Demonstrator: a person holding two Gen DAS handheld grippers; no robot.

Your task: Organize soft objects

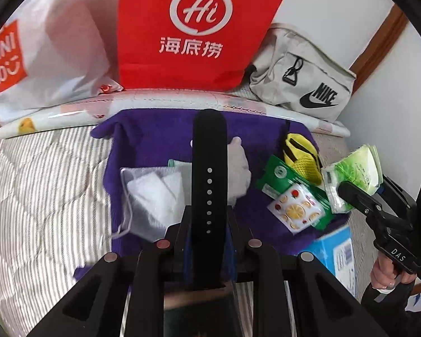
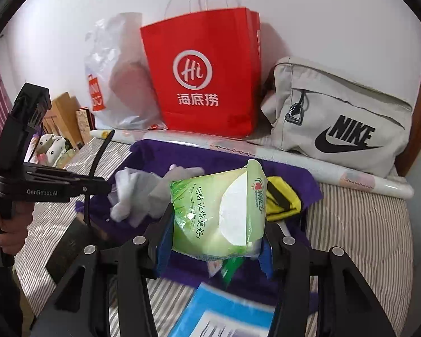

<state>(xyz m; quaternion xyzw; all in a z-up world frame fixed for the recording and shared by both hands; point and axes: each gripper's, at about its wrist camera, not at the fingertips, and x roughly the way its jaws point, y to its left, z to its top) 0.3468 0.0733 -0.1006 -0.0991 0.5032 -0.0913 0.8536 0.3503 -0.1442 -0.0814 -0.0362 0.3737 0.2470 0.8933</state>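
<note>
The right gripper (image 2: 214,233) has its fingers clamped on a green wet-wipe pack (image 2: 219,216), which hides the things below. The left gripper (image 1: 209,219) pinches a black strap (image 1: 209,174), bottom end hidden. Both hang over a purple towel (image 1: 160,134) on a striped bed (image 1: 42,185), by a white wall (image 2: 322,14).

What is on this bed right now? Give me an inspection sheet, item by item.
Surface: striped bedcover with a purple towel spread on it.
Job's things: green tissue pack and black strap are held; white gloves, mesh pouch, yellow pouch and sachets lie on the towel.
Clutter: blue box at the towel's near edge.
Grippers: left gripper shut on the strap; right gripper shut on the tissue pack.
Cables: nothing seen.
Surroundings: red paper bag, white plastic bag and grey Nike bag stand against the wall behind a rolled sheet.
</note>
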